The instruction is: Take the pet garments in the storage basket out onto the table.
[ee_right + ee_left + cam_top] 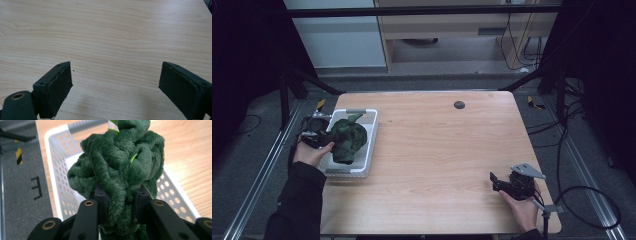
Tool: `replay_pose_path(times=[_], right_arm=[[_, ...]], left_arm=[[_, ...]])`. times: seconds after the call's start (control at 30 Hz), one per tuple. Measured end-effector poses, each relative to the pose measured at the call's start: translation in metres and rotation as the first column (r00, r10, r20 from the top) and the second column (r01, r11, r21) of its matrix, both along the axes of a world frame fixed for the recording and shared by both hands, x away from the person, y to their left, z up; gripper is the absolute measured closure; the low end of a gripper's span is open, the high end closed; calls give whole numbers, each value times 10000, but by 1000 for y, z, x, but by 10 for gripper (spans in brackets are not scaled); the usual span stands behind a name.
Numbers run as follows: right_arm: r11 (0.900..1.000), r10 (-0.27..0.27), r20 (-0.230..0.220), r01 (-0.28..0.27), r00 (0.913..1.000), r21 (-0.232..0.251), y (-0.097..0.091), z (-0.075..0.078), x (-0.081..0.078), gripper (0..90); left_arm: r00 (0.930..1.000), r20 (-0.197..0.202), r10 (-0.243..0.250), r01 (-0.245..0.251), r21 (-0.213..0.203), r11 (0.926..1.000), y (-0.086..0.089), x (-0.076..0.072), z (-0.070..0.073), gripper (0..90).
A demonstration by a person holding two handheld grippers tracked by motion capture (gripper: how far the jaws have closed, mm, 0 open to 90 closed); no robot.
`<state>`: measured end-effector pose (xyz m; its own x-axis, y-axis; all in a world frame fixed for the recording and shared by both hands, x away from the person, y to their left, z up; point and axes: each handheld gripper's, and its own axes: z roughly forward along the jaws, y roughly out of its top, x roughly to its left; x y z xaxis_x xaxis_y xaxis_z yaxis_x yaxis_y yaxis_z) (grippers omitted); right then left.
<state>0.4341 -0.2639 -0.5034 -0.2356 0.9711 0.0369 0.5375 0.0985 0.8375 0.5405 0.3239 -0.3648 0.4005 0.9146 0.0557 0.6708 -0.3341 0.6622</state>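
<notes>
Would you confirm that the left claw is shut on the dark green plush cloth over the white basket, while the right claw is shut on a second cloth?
Not quite: the right claw holds nothing. The right gripper view shows its jaws wide apart over bare wooden table. The rest stands: the left claw is shut on the dark green plush cloth over the white basket.

- The white basket (368, 146) sits at the left edge of the table (437, 150), and its walls block the way there.
- A green fuzzy toy (348, 140) bulges up over the basket.
- A small dark round spot (459, 104) lies flat near the far edge.
- The middle and right of the table are bare wood with room to pass.
</notes>
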Motion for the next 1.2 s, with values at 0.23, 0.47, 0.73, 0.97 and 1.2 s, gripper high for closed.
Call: replay_pose_path(times=[0.23,0.47,0.73,0.97,1.2], right_arm=[[10000,5,6,-5,10000,-9,0,0,0,113],[10000,9,19,-9,10000,-31,0,0,0,113],[10000,8,15,-8,10000,-15,0,0,0,114],[10000,10,14,-10,10000,-16,0,0,0,114],[10000,13,19,-13,10000,-17,0,0,0,114]], left_arm=[[9987,425,-275,277,-41,9996,-3,-10,17,703],[9936,896,-682,681,41,9977,-9,-19,37,704],[9800,1294,-1509,1495,210,9885,-27,-31,57,704],[9653,1439,-2180,2154,332,9760,-48,-36,66,704],[9462,1495,-2870,2813,583,9578,-72,-37,69,704]])
